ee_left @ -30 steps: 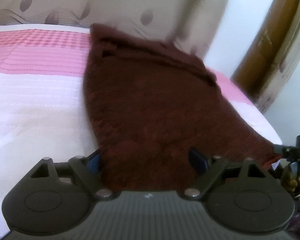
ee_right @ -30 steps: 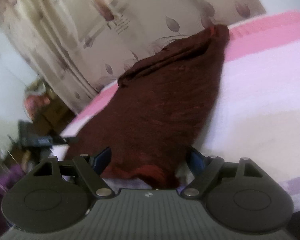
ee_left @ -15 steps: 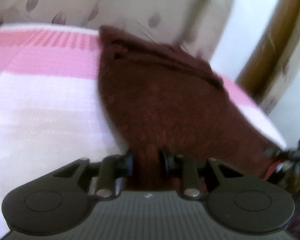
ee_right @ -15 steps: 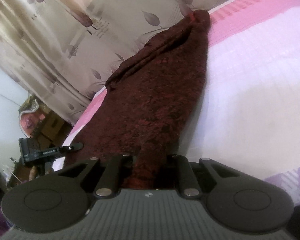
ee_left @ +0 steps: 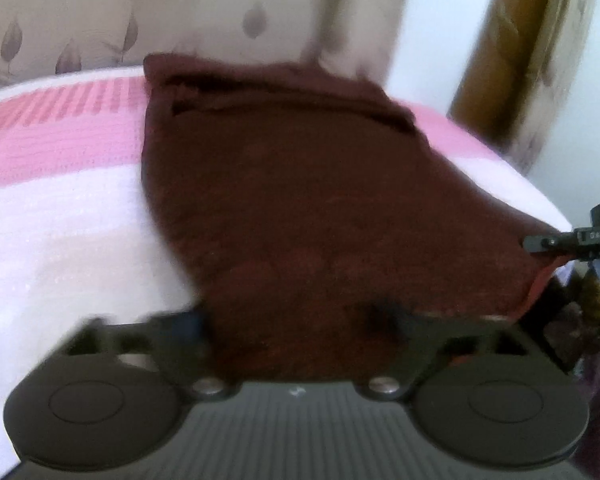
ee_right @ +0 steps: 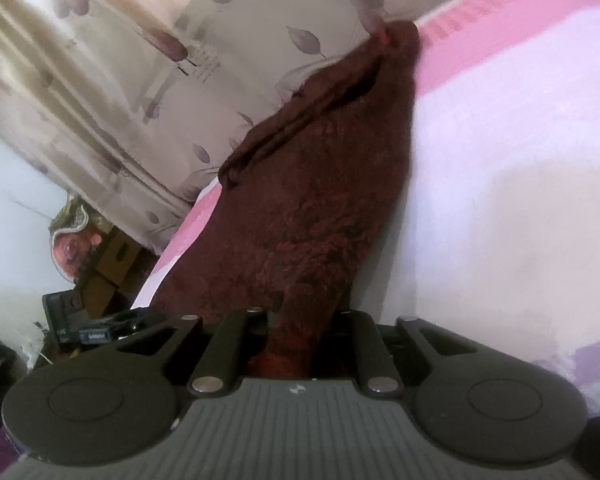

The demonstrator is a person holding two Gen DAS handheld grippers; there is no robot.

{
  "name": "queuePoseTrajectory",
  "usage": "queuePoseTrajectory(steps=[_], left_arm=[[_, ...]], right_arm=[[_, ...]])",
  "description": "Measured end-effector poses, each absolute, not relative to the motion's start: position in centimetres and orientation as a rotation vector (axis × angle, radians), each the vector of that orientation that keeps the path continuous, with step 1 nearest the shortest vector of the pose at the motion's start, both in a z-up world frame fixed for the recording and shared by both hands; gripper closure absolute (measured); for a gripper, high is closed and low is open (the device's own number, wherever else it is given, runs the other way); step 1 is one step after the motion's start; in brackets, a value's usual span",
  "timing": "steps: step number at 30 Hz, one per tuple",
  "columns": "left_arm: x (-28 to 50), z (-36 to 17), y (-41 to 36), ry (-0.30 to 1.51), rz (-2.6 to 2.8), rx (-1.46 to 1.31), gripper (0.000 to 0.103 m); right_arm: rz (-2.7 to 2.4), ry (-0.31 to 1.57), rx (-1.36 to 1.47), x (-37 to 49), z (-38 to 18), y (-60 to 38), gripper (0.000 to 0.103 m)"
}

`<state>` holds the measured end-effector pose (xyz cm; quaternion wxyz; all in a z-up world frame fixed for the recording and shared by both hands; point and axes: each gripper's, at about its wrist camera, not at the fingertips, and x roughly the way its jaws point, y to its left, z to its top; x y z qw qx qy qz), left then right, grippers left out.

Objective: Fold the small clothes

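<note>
A dark maroon fuzzy garment (ee_left: 300, 200) lies lengthwise on the pink and white bed (ee_left: 60, 220), its far end folded over. My left gripper (ee_left: 290, 320) is at the near hem. Its jaws are opening and stand wide, with the cloth lying between them; this view is blurred. In the right wrist view the same garment (ee_right: 320, 200) runs away from my right gripper (ee_right: 300, 320). That gripper's narrow jaws pinch a bunched fold of the near hem and are opening slightly. The right gripper's tip (ee_left: 572, 240) shows at the garment's right corner.
A leaf-patterned curtain (ee_right: 160, 100) hangs behind the bed (ee_right: 520, 160). A wooden post (ee_left: 512, 60) stands at the back right in the left wrist view. Cardboard boxes and clutter (ee_right: 100, 264) sit on the floor past the bed's left edge.
Both grippers went from wide open to pinched on the garment's near hem. The left jaws have since spread again, while the right ones stay narrow on the fold.
</note>
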<state>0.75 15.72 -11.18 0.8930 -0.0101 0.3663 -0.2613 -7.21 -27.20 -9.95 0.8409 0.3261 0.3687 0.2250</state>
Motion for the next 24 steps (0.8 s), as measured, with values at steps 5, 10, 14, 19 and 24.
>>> queuePoseTrajectory(steps=[5,10,14,19,24], left_arm=[[1.1,-11.8,17.7,0.767,-0.472,-0.235,0.09],[-2.1,-11.9,18.3,0.74,-0.438,-0.272,0.091],[-4.2,-11.7,18.3,0.734,-0.439,-0.285,0.091],[-5.5,-11.6,18.3,0.745,-0.446,-0.296,0.091],[-4.2,-11.4,17.7,0.766,-0.433,-0.261,0.091]], right_arm=[[0.457,0.769,0.647,-7.4,-10.0,-26.2,0.084],[0.465,0.746,0.621,-8.8,-9.4,-26.1,0.088],[0.493,0.764,0.603,-10.8,-8.9,-26.3,0.088],[0.489,0.781,0.619,-12.4,-8.7,-27.2,0.088],[0.494,0.789,0.627,-12.9,-8.5,-27.5,0.088]])
